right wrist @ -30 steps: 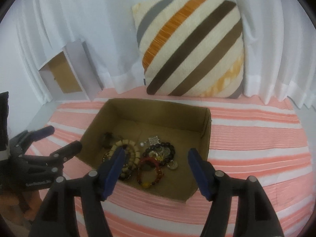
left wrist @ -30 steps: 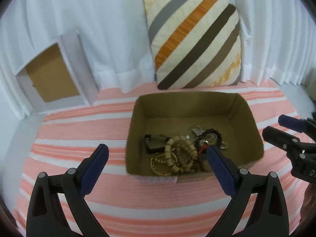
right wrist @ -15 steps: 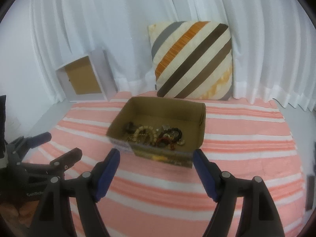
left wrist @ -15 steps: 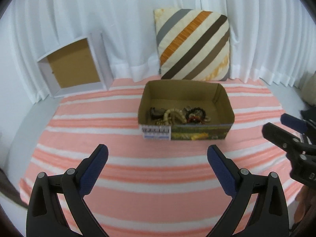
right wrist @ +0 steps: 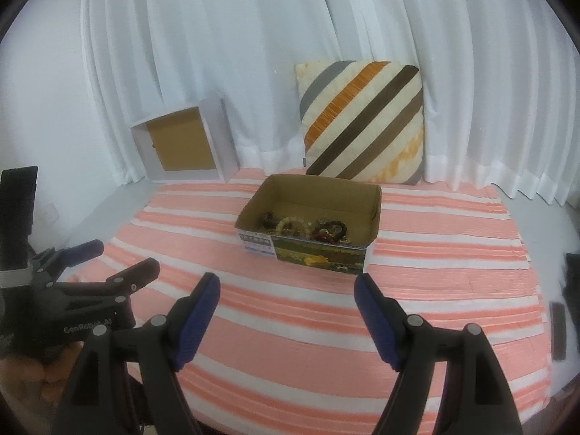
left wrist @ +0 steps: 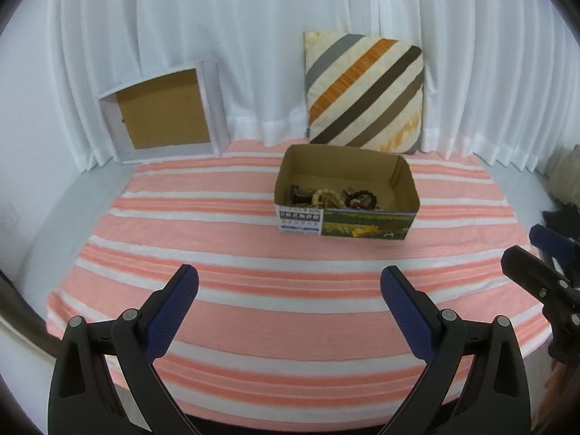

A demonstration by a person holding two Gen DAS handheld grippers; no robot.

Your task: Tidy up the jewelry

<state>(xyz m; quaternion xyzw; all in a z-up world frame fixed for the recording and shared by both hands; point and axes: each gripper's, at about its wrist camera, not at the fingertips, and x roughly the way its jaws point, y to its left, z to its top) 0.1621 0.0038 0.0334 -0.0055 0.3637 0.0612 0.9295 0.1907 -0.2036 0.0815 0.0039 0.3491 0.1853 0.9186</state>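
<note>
Open-topped cardboard box [left wrist: 346, 195] toward the far edge of a ribbed pink-and-white striped cloth [left wrist: 253, 253], beaded jewelry [left wrist: 333, 197] heaped inside, left gripper [left wrist: 289, 291] and right gripper [right wrist: 287, 299] spread wide, holding nothing, diagonal-striped cushion [left wrist: 364, 92] behind.

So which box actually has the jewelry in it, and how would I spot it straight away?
Start at the striped cushion leaning on the white curtain. Right in front of it, on the pink-and-white striped cloth, sits the open cardboard box with beads and bracelets heaped inside. Unlike the white-framed box tipped on its side to the left, it stands upright and has a printed front.
</note>
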